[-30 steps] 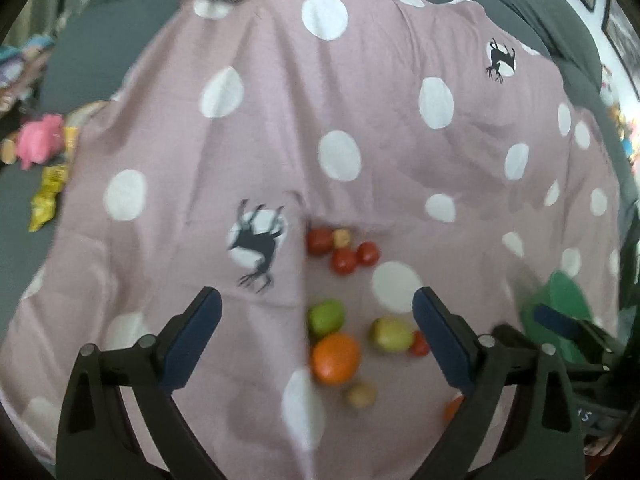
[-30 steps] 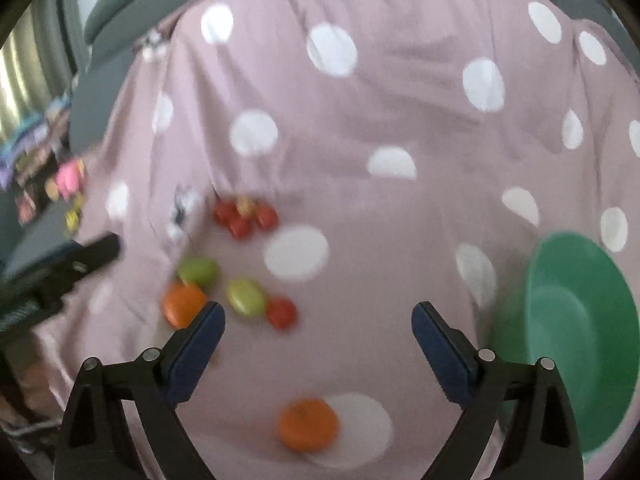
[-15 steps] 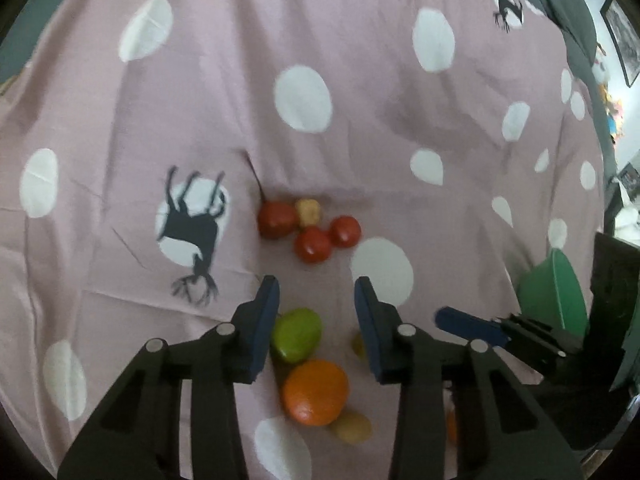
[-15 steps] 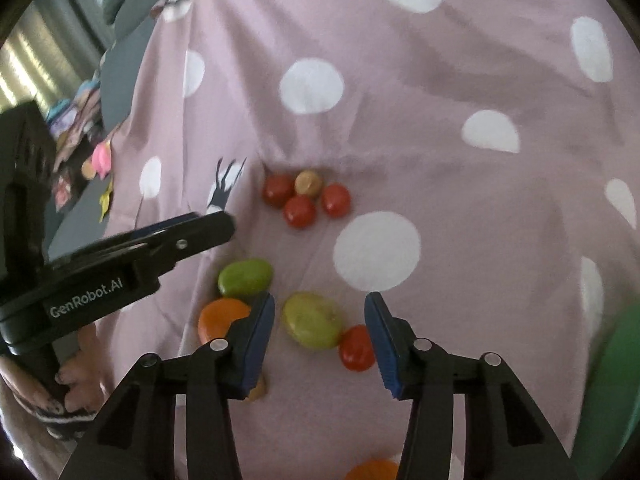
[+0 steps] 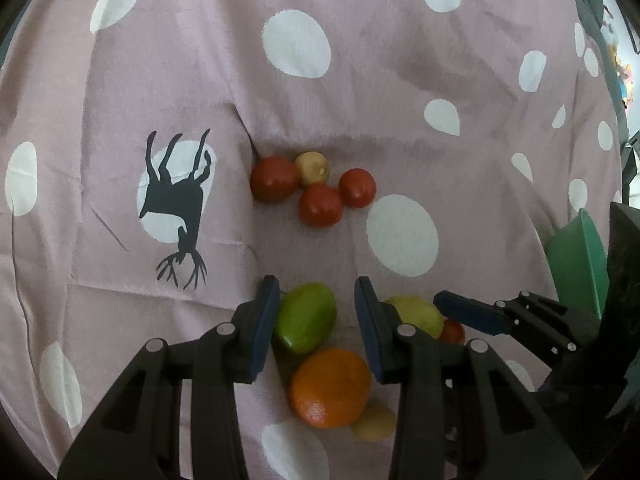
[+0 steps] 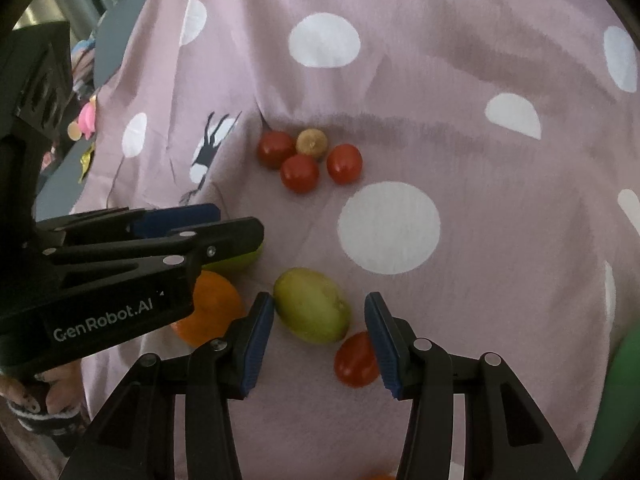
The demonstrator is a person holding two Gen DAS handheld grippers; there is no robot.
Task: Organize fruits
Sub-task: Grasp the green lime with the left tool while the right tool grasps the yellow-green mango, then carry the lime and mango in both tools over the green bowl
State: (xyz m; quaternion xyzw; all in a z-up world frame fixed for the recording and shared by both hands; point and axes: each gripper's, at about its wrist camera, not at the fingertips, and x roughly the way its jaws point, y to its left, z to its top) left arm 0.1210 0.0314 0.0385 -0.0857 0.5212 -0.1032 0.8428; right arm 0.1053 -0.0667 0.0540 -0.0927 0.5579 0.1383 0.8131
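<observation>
Both grippers hang low over the pink dotted cloth [image 5: 400,92], each astride 1 fruit. The left gripper [image 5: 316,312] has the green mango [image 5: 306,318] between its blue pads; the left pad sits against the fruit's side, but a strip of cloth shows between the fruit and the right pad, so the jaws stand apart around it rather than clamped. From the right wrist view that mango is nearly all hidden under the left gripper's black fingers, with only a green sliver showing.

The right gripper [image 6: 319,328] stands wide around the yellow-green mango [image 6: 312,306]; its left pad is just beside the fruit, maybe touching, I cannot tell, and its right pad covers part of a red tomato [image 6: 354,360].

Just nearer than the green mango lies an orange [image 5: 330,388], with a small tan fruit [image 5: 374,422] half tucked behind the left gripper's right finger. Farther off, 3 red tomatoes [image 5: 320,205] and 1 brownish round fruit [image 5: 312,169] cluster in a fold. The green bowl [image 5: 576,264] is at the far right, cut off by the right gripper's body. A hand [image 6: 44,396] shows only partly at the lower left corner.
</observation>
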